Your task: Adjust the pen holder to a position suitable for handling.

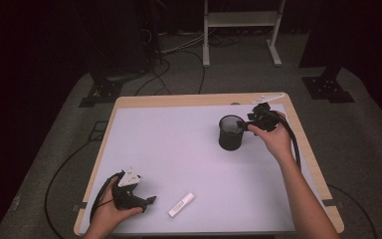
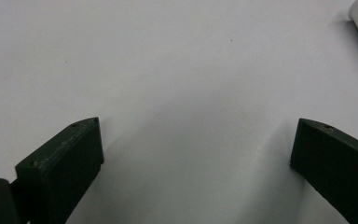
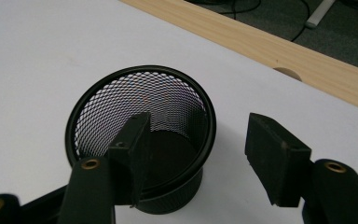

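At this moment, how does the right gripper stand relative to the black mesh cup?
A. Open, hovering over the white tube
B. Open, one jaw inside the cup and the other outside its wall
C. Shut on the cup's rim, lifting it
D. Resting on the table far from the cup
B: in the right gripper view the right gripper is open, with one jaw inside the black mesh cup and the other outside its wall; the cup stands on the table.
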Available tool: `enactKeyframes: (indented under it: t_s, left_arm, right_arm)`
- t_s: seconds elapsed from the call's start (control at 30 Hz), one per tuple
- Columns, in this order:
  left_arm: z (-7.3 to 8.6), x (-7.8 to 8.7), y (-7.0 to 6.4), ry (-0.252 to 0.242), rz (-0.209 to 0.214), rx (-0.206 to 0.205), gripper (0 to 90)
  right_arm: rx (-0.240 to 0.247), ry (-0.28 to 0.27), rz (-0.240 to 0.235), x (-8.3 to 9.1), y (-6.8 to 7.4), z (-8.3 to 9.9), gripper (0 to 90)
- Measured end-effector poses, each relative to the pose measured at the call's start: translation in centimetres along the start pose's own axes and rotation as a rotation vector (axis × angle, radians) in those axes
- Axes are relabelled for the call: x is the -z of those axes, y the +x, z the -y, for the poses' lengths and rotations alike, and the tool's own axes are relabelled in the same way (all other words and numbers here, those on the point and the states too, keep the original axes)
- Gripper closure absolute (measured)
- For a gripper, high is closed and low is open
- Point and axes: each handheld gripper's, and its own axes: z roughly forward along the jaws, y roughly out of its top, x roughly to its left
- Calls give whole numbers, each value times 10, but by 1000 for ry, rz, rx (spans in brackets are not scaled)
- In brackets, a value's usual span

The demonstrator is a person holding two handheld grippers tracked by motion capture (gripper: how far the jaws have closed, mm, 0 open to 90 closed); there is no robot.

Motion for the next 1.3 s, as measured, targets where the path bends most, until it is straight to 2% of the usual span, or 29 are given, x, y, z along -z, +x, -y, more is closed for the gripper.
enactKeyframes:
  t_s: [0.4,0.57,0.8,0.93,1.1,1.3]
  left_arm:
    - [0,0,0,0,0,0,16]
    - [0,0,0,0,1,0,16]
    - [0,0,0,0,1,0,16]
    - [0,0,0,0,1,0,16]
    - [0,0,0,0,1,0,16]
    - [0,0,0,0,1,0,16]
  right_arm:
    - [-25,48,0,-16,-2,-2,473]
    - [-34,82,4,-23,-2,-3,534]
    - [-58,96,-3,-29,-2,-4,608]
    - [-56,117,-2,-32,-4,-2,651]
    - [-60,130,-6,-36,-4,-2,730]
    - [-68,133,4,-37,-4,-3,771]
